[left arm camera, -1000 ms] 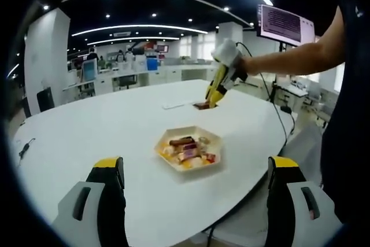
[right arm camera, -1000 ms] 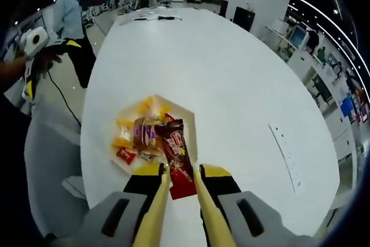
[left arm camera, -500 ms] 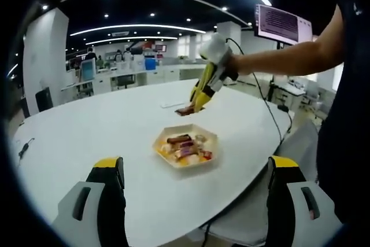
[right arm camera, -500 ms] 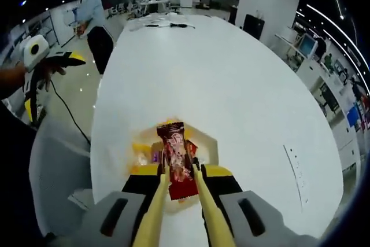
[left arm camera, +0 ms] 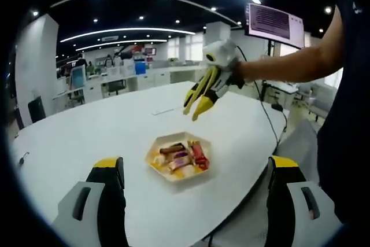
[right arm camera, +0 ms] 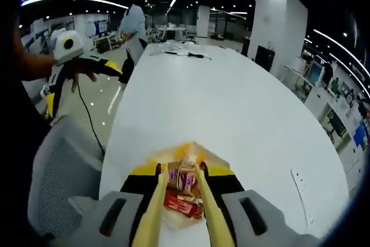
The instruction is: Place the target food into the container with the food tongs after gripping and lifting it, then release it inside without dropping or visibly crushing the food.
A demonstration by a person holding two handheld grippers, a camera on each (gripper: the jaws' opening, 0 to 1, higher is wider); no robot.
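Note:
A white hexagonal tray (left arm camera: 150, 165) with a yellow inside holds several wrapped snacks on the round white table (left arm camera: 87, 131). A red snack bar (left arm camera: 198, 154) lies at the tray's right side, free of the tongs. In the left gripper view, my right gripper (left arm camera: 217, 79) hovers above and behind the tray, and the yellow food tongs (left arm camera: 195, 101) it holds have their tips spread with nothing between them. In the right gripper view, the tongs' arms (right arm camera: 157, 212) frame the tray (right arm camera: 191, 147) and the red bar (right arm camera: 182, 205) below. My left gripper (left arm camera: 196, 165) stands open near the table edge.
A grey mesh chair (right arm camera: 63, 172) stands beside the table's edge. A person's hand holds the left gripper (right arm camera: 69, 56) out over the floor. A cable and small items (right arm camera: 179, 54) lie at the table's far end. Desks, monitors and another person fill the office behind.
The red bar, held in the tongs over the tray before, now lies in the tray. The tongs' tips have spread apart and the right gripper has risen slightly.

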